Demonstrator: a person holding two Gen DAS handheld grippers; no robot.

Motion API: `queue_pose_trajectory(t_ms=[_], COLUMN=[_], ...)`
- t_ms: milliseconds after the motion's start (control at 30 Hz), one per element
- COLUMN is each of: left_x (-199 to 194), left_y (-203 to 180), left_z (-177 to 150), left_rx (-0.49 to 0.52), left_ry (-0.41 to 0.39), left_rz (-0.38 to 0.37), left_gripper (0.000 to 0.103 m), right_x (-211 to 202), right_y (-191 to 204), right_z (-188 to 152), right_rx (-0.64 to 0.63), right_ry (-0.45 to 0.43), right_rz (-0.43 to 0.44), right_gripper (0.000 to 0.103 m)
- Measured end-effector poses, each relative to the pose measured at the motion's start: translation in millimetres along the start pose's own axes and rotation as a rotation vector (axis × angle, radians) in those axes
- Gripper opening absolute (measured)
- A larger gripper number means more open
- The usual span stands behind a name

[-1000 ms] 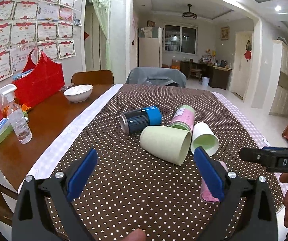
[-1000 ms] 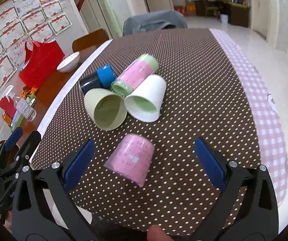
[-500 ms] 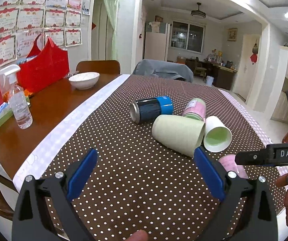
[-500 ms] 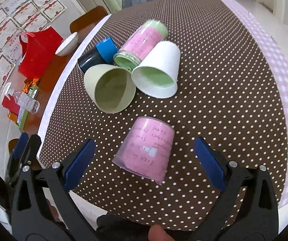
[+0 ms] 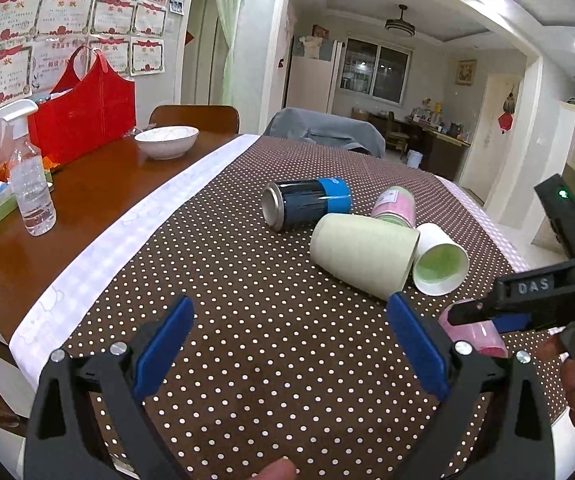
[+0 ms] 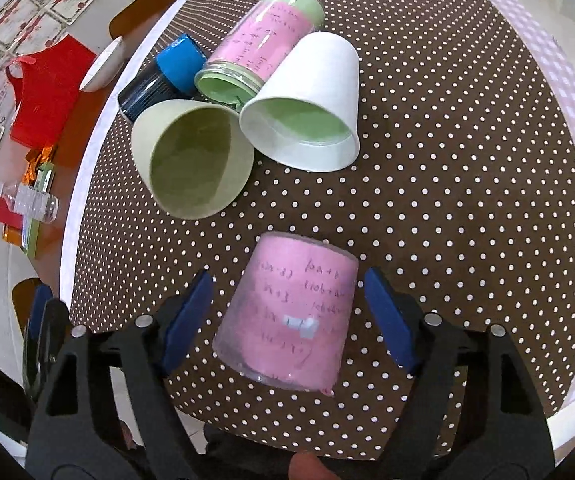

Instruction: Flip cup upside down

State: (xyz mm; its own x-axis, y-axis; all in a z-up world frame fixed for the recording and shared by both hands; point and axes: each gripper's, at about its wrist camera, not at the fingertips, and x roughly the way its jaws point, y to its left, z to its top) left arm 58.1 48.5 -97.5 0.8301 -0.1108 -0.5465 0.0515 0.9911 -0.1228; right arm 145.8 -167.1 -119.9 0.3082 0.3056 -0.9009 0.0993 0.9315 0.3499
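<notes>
A pink cup point(image 6: 291, 312) stands upside down on the dotted cloth, narrow base up; it also shows in the left wrist view point(image 5: 472, 332). My right gripper point(image 6: 289, 320) is open, its blue pads on either side of the cup without touching it. My left gripper point(image 5: 289, 344) is open and empty above the cloth, left of the pink cup. A pale green cup point(image 6: 193, 158) and a white cup point(image 6: 307, 108) lie on their sides, mouths toward me.
A pink-labelled jar point(image 6: 263, 40) and a dark can with a blue cap point(image 6: 159, 80) lie behind the cups. A bowl point(image 5: 166, 141), red bag point(image 5: 83, 116) and spray bottle point(image 5: 31, 188) stand on the wooden table at left. The table's edge is close below the pink cup.
My right gripper has moved forward and down, so the pink cup now sits between its pads. My left gripper has drifted slightly left and turned, showing more of the table at left.
</notes>
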Motion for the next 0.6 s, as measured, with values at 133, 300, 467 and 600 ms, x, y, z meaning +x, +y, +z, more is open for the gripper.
queue_pose_trajectory(t_ms=[133, 300, 467, 600], left_x=[-1.2, -0.9, -3.7, -5.3], left_y=[-3.5, -7.4, -13.2, -18.2], left_z=[-1.6, -2.6, -0.3, 2.0], left_rx=[0.009, 0.014, 0.028, 0.037], left_ry=[0.001, 0.009, 0.007, 0.006], left_rz=[-0.006, -0.006, -0.004, -0.001], left_gripper=[0.095, 0.095, 0.095, 0.095], right_x=[13.4, 12.5, -0.5, -14.7], right_y=[-2.3, -3.5, -21.7, -32.4], right_z=[8.6, 7.7, -1.6, -6.3], right_rx=[0.028, 0.015, 0.045, 0.059], right_ry=[0.045, 0.035, -0.016, -0.055], right_rz=[0.009, 0.046, 0.116, 0.164], right_gripper=[0.061, 0.060, 0.060, 0.060])
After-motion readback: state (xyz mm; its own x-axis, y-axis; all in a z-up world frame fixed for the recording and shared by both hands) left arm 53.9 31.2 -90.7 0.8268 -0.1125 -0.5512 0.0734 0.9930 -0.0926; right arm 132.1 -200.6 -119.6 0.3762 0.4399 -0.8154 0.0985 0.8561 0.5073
